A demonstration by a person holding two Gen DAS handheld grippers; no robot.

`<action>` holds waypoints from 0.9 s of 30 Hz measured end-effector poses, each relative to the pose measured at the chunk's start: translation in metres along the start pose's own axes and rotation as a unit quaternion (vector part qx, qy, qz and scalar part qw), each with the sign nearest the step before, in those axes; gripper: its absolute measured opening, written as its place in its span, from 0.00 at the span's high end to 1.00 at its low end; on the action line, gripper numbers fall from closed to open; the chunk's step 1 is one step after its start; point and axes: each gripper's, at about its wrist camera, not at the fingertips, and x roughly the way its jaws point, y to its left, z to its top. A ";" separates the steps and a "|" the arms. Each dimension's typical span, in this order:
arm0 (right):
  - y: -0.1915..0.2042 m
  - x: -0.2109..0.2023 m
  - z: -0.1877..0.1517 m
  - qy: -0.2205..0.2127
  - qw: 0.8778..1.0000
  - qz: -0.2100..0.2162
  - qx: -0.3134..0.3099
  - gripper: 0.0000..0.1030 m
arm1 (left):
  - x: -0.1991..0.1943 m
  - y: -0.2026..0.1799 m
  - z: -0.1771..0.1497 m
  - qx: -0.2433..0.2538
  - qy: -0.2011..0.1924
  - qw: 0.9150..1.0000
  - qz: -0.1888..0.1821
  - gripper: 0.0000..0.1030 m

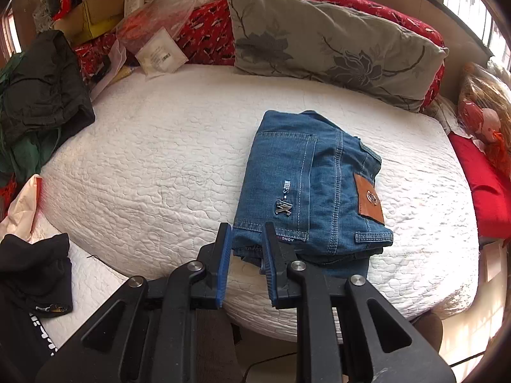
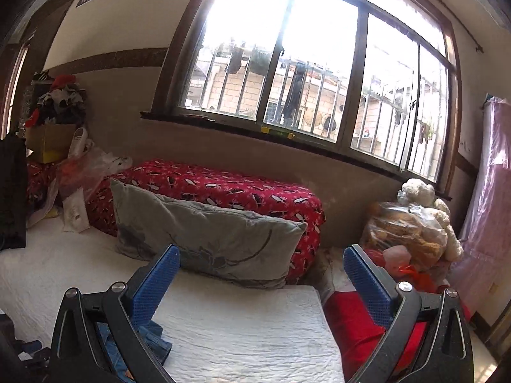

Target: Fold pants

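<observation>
Blue jeans point(image 1: 306, 185) lie folded into a compact rectangle on the white quilted bed point(image 1: 159, 159), back pocket and brown leather patch facing up. My left gripper point(image 1: 246, 242) is at the near left corner of the stack, its blue pads shut on the thick denim fold there. In the right wrist view only a denim edge point(image 2: 140, 344) shows at the bottom left, under the left finger. My right gripper point(image 2: 262, 249) is held above the bed, facing the window, open wide with nothing between its fingers.
A grey floral pillow point(image 1: 319, 41) leans on a red patterned quilt roll point(image 2: 223, 188) at the back. Dark clothes point(image 1: 44, 89) pile up at the left, and a black garment point(image 1: 35, 271) lies near left. A red cushion point(image 1: 485, 191) and bagged toys point(image 2: 405, 226) sit right.
</observation>
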 end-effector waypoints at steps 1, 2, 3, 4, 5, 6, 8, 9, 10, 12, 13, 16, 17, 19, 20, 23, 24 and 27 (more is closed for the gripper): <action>0.006 0.021 -0.009 0.036 0.998 0.044 0.007 0.00 | 0.010 0.006 0.003 -0.015 0.026 1.000 -0.009 0.84; 0.013 0.043 -0.018 0.076 0.994 0.082 0.011 0.01 | 0.021 0.016 0.004 -0.041 0.054 0.997 -0.023 0.84; 0.021 0.065 -0.028 0.112 0.988 0.105 0.013 0.01 | 0.033 0.029 0.005 -0.074 0.079 0.993 -0.038 0.84; 0.030 0.084 -0.037 0.137 0.983 0.121 0.012 0.01 | 0.045 0.043 0.003 -0.111 0.105 0.987 -0.050 0.84; 0.040 0.101 -0.048 0.158 0.978 0.135 0.009 0.01 | 0.057 0.058 0.001 -0.148 0.127 0.979 -0.062 0.84; 0.050 0.119 -0.056 0.179 0.973 0.146 0.004 0.01 | 0.069 0.072 -0.002 -0.182 0.148 0.969 -0.072 0.84; 0.071 0.154 -0.070 0.221 0.961 0.167 -0.004 0.01 | 0.089 0.097 -0.011 -0.246 0.181 0.948 -0.092 0.84; 0.082 0.172 -0.076 0.242 0.954 0.178 -0.009 0.01 | 0.097 0.106 -0.015 -0.274 0.194 0.936 -0.104 0.84; 0.092 0.187 -0.082 0.258 0.949 0.183 -0.013 0.01 | 0.103 0.113 -0.019 -0.298 0.203 0.926 -0.115 0.84; 0.113 0.216 -0.094 0.294 0.934 0.202 -0.023 0.01 | 0.112 0.116 -0.023 -0.320 0.216 0.913 -0.131 0.84; 0.123 0.226 -0.100 0.305 0.930 0.205 -0.027 0.02 | 0.115 0.112 -0.021 -0.319 0.219 0.912 -0.136 0.84; 0.142 0.244 -0.116 0.326 0.920 0.214 -0.040 0.02 | 0.118 0.092 -0.008 -0.284 0.216 0.923 -0.143 0.84; 0.143 0.248 -0.122 0.332 0.918 0.214 -0.034 0.02 | 0.118 0.084 0.000 -0.269 0.213 0.928 -0.147 0.84; 0.138 0.252 -0.135 0.345 0.914 0.214 -0.015 0.02 | 0.118 0.073 0.016 -0.239 0.199 0.939 -0.148 0.84; 0.133 0.253 -0.142 0.352 0.912 0.211 -0.003 0.02 | 0.117 0.069 0.025 -0.225 0.189 0.944 -0.147 0.84; 0.115 0.254 -0.165 0.373 0.903 0.208 0.041 0.02 | 0.122 0.056 0.052 -0.182 0.168 0.957 -0.152 0.84; 0.111 0.254 -0.173 0.379 0.901 0.205 0.052 0.02 | 0.125 0.051 0.060 -0.167 0.167 0.959 -0.156 0.84; 0.099 0.253 -0.194 0.392 0.895 0.193 0.093 0.02 | 0.136 0.039 0.082 -0.131 0.156 0.969 -0.138 0.84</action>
